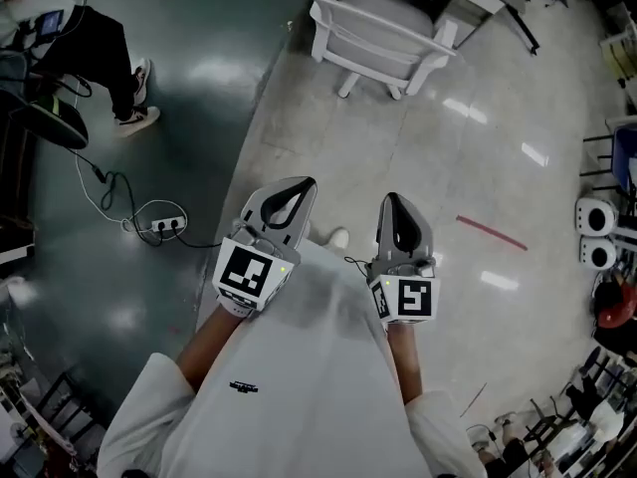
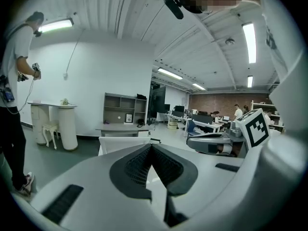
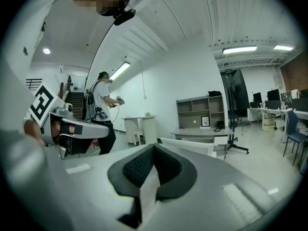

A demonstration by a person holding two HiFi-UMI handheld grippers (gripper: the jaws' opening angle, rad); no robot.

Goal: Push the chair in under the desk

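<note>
White chair point(image 1: 383, 38) stands well ahead by the desk point(image 2: 120, 127), and with the left gripper point(image 1: 297, 187) and right gripper point(image 1: 393, 202) both pressed together and empty, an off-centre shove from those narrow tips could swing or tip it.

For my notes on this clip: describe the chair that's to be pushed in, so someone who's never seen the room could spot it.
Follow the pale floor away from the person to the grey desk at its far end. The chair stands alone on open floor just short of it. It is all white with arms, unlike the dark-framed chairs at the head view's right edge.
</note>
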